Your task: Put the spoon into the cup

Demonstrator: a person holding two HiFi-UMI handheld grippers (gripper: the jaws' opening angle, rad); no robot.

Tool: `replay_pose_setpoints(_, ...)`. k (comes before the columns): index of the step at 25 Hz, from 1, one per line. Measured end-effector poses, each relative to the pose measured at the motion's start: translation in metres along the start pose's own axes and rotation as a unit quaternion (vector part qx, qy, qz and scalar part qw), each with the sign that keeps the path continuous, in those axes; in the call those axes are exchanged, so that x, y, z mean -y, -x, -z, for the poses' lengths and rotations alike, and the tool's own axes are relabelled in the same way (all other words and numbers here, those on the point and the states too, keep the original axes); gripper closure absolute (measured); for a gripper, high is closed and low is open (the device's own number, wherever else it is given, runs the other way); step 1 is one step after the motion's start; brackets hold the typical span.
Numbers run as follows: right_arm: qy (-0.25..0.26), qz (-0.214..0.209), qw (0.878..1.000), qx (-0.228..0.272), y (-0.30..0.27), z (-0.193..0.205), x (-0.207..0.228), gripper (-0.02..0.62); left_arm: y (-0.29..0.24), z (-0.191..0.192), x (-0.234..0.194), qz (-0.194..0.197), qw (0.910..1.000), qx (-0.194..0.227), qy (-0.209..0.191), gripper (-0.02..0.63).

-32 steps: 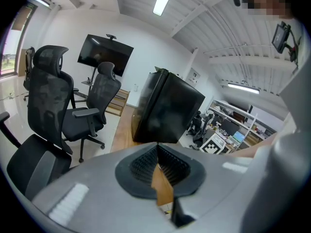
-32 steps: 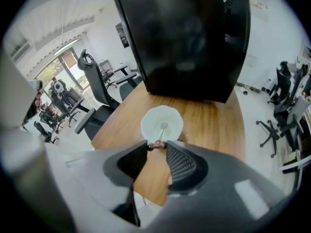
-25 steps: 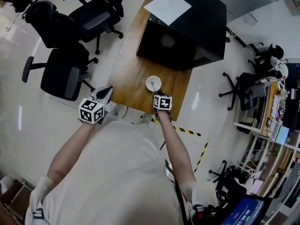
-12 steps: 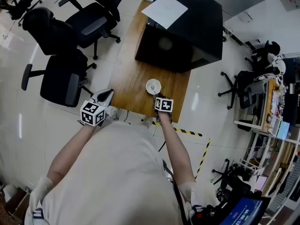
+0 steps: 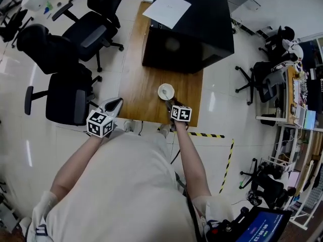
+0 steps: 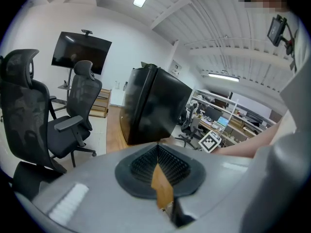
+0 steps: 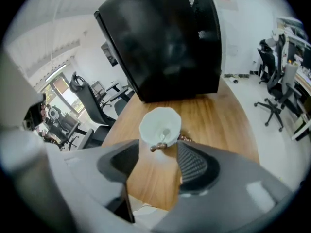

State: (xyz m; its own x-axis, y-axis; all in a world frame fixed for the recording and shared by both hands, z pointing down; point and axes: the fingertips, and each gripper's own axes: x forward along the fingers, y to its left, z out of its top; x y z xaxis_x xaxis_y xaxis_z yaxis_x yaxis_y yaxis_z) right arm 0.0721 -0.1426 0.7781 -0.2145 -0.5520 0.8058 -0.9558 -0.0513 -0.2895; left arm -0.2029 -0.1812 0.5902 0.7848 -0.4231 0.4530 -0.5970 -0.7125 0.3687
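On the wooden table [image 5: 146, 95]: cup [image 7: 160, 123], spoon [image 7: 164, 136] resting inside, handle over rim. My right gripper [image 7: 156, 154]: jaws just opened, handle's tip loose between them. Left gripper [image 6: 158, 152]: closed, empty. Task looks done; I'd only withdraw.

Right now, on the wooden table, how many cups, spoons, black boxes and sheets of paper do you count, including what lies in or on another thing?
cup: 1
spoon: 1
black box: 1
sheet of paper: 1
Total: 4
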Motion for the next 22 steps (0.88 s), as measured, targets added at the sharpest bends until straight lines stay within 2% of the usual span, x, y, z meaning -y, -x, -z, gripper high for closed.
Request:
replay_pose_setpoints(3,-0.025,0.010,0.999,0.032,0.013,-0.002,0.005,0.356,0.002,0.002,-0.005,0.006,1.0000,-0.007,0.004,0.606)
replay_pose_setpoints(6,-0.045,0.012,0.995,0.090,0.032,-0.009,0.008,0.356,0.001,0.006,-0.004,0.015,0.9998,-0.013,0.006,0.606)
replay_pose_setpoints(11,-0.111,0.002,0.977,0.185,0.068,-0.007,0.018,0.356,-0.006,0.005,0.001,0.029,0.9993,-0.022,-0.008,0.606)
replay_pose_setpoints(13,-0.132,-0.020,0.967,0.216,0.078,-0.009,0.014,0.357,-0.006,0.003,0.001,0.029,0.9993,-0.023,-0.012,0.606)
replay_pose_setpoints(18,-0.163,-0.127,0.936,0.284,0.106,-0.025,-0.013,0.357,-0.013,-0.003,0.000,0.008,0.9999,-0.011,-0.006,0.606)
replay_pose_setpoints(20,-0.155,-0.151,0.930,0.295,0.118,-0.030,-0.018,0.356,-0.013,-0.009,0.005,-0.001,1.0000,0.003,0.001,0.606)
replay_pose_setpoints(22,-0.139,-0.158,0.930,0.302,0.130,-0.036,-0.017,0.357,-0.014,-0.011,0.011,-0.008,0.9999,0.009,0.004,0.606)
